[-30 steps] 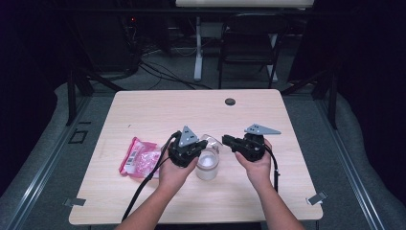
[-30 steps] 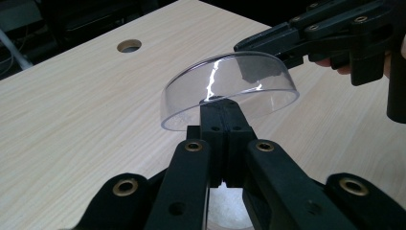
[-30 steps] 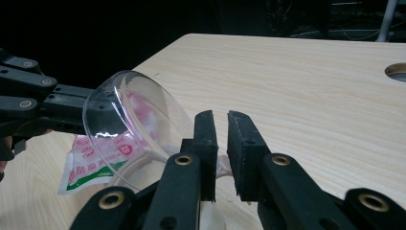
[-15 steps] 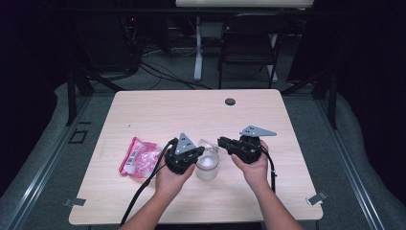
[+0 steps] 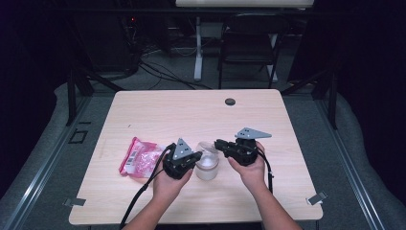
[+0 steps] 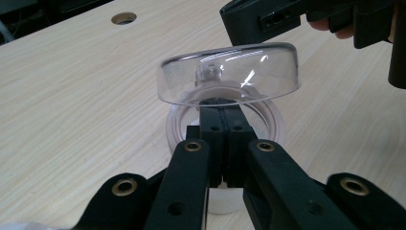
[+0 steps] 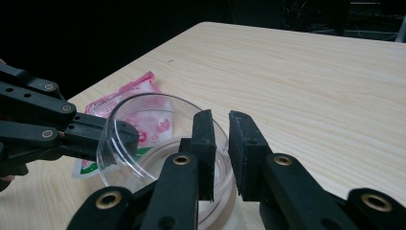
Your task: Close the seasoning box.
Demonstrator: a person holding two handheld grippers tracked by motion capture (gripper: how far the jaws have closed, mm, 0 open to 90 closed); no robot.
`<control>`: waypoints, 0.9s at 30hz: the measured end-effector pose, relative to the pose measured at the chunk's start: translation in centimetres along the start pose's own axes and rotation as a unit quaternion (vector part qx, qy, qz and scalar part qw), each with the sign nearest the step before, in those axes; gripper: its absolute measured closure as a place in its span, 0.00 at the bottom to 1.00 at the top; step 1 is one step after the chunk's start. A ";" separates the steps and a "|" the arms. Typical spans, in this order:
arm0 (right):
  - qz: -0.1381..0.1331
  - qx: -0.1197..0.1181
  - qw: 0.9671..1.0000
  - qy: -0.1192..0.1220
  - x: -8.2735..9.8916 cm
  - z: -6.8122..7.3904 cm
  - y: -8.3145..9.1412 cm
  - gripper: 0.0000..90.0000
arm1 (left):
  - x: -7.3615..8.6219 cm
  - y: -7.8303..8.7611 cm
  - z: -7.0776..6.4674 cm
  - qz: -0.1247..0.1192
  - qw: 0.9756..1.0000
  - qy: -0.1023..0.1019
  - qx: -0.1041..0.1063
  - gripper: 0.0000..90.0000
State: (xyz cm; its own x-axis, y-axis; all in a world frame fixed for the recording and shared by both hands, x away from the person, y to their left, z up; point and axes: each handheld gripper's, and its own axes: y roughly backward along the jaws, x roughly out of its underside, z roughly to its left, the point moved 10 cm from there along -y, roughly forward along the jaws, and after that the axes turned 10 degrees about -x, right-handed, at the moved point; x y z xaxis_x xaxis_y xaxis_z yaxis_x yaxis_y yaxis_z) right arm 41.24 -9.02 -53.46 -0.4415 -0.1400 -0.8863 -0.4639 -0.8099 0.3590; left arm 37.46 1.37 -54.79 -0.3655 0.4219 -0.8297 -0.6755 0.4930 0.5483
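Observation:
A clear jar (image 5: 207,170) with a little white inside stands near the table's front edge, between my two hands. My left gripper (image 5: 195,156) is shut on the near rim of its clear lid (image 6: 230,72) and holds the lid tilted just above the jar's mouth (image 6: 273,129). In the right gripper view the lid (image 7: 139,120) hangs from the left gripper's tips (image 7: 122,136). My right gripper (image 7: 218,124) comes in from the other side, its jaws a narrow gap apart around the lid's far edge, with daylight on both sides. It also appears in the high view (image 5: 218,143).
A pink and white packet (image 5: 140,156) lies flat left of the jar, close to the left hand and its cable. A dark round hole (image 5: 230,101) sits near the table's (image 5: 191,115) far edge. A chair (image 5: 249,43) and cables stand beyond the table.
The left hand has sunk a little and drawn toward the near edge with the lid in its jaws. The right hand has stayed about where it was.

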 end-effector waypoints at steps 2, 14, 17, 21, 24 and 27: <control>-0.002 0.000 1.000 -0.001 0.1 0.1 -0.1 0.90 | 0.3 0.0 0.0 0.002 1.000 0.000 0.000 1.00; 0.008 -0.004 1.000 0.010 0.4 0.5 -0.5 0.89 | 1.5 0.0 0.1 0.012 1.000 0.000 0.000 0.99; 0.012 -0.004 1.000 0.011 0.5 0.5 -0.5 0.89 | 1.8 0.1 0.1 0.014 1.000 -0.001 -0.001 0.99; 0.016 -0.006 1.000 0.015 0.6 0.7 -0.6 0.88 | 2.0 0.2 0.2 0.016 1.000 0.000 -0.003 0.99; 0.014 -0.006 1.000 0.011 0.7 0.7 -0.7 0.88 | 2.3 0.3 0.3 0.019 1.000 -0.002 -0.002 0.99; 0.019 -0.005 1.000 0.014 0.8 0.7 -0.7 0.86 | 2.6 0.4 0.3 0.023 1.000 -0.001 -0.003 0.98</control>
State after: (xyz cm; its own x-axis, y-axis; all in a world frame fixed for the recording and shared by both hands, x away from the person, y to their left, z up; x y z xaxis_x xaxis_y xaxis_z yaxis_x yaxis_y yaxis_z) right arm 40.68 -8.19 -54.19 -0.4369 -0.1875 -0.8797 -0.4394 -0.8089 0.3906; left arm 36.46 2.91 -56.67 -0.3939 0.4458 -0.8038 -0.6620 0.4692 0.5845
